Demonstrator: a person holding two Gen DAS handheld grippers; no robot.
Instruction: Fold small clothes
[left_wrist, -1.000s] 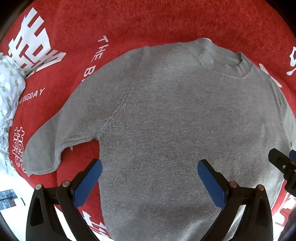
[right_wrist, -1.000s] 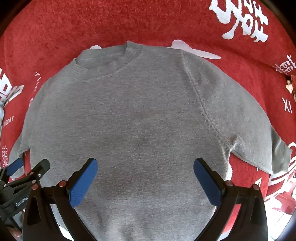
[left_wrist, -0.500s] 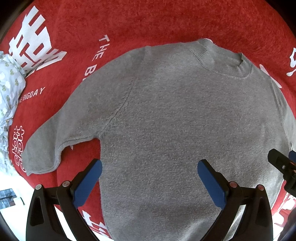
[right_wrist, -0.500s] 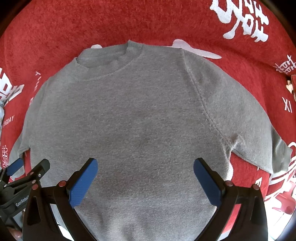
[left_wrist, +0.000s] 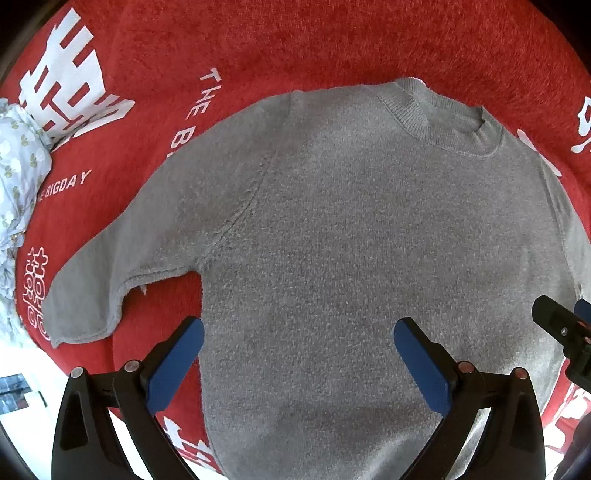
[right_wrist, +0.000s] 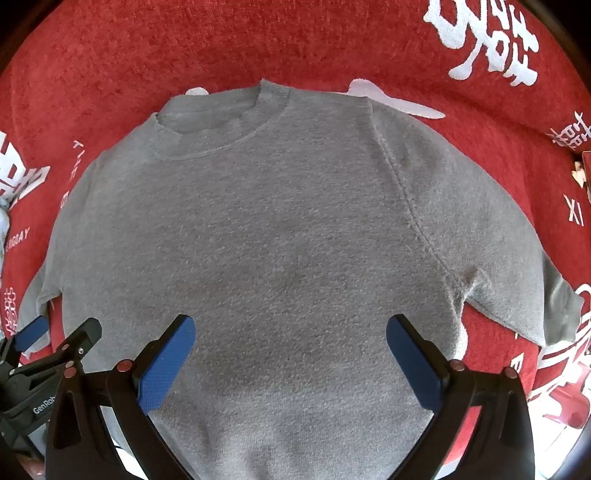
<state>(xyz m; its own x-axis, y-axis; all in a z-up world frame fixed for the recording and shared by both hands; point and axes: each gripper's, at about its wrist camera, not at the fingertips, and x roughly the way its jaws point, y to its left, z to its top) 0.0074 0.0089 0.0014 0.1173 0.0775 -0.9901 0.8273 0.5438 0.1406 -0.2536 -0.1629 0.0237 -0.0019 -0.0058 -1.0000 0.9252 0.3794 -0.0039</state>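
Grey knit sweater spread flat, collar toward top of frame, on red blanket. Soft, light, floppy; probably best pinched at left sleeve cuff or hem corners. Left tongs and right tongs gaping wide, holding nothing.

A home, it seems: a plush red blanket printed with white festive characters covers the surface, with flowered bedding bunched at its left edge.
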